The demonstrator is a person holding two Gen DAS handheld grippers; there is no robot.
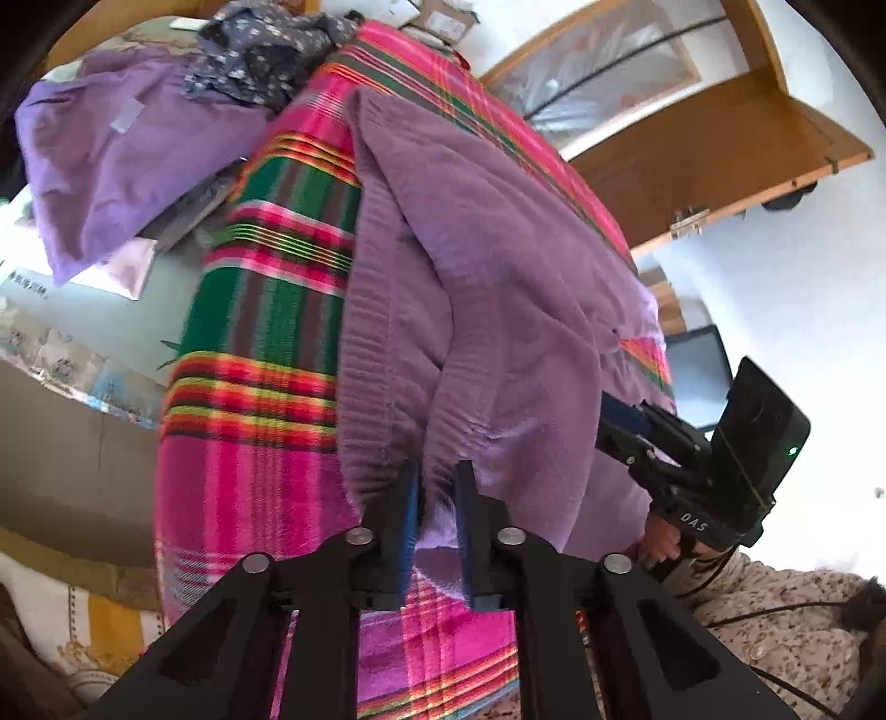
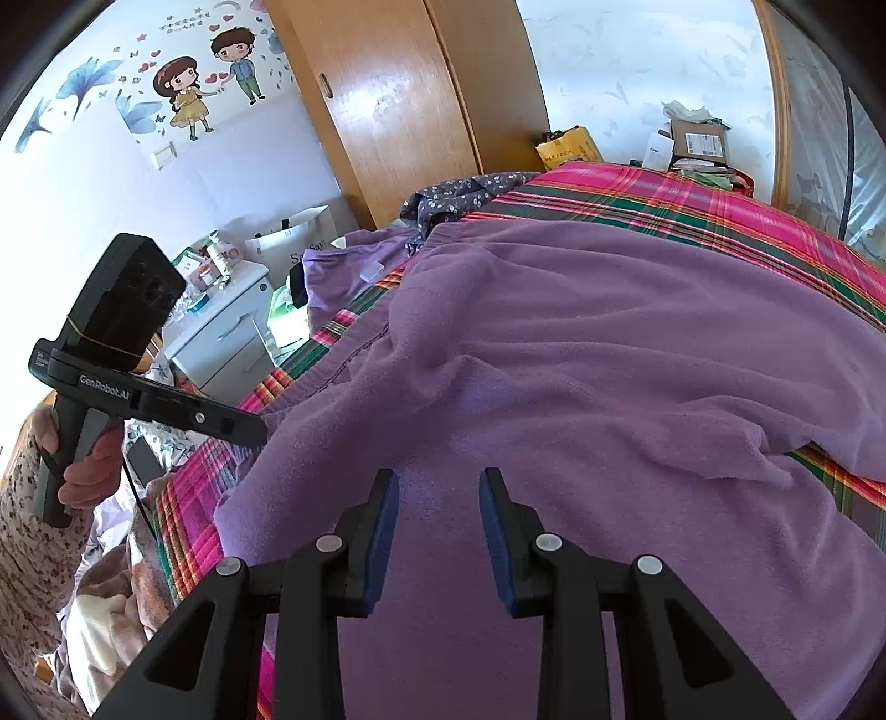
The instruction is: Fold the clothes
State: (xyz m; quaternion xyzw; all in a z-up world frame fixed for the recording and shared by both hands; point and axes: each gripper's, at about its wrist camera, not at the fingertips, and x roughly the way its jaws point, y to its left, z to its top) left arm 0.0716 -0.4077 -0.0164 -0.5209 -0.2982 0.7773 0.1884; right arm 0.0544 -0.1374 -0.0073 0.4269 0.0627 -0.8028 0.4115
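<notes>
Spread over the bed, a pink and green plaid blanket (image 2: 720, 205) carries a purple fleece sweater (image 2: 609, 343), with a second purple garment (image 1: 122, 149) and a floral one (image 1: 260, 50) lying near its far end. The left gripper (image 1: 434, 498) pinches the sweater's ribbed hem between its pads. The right gripper (image 2: 440, 498) hovers over the fleece with fingers spread, gripping nothing.

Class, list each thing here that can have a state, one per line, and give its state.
Left gripper: shut on the purple sweater's ribbed hem.
Right gripper: open, over the sweater.
Purple sweater: spread on the plaid blanket, rumpled, not folded.
Floral garment: crumpled.
Wardrobe door: shut.
</notes>
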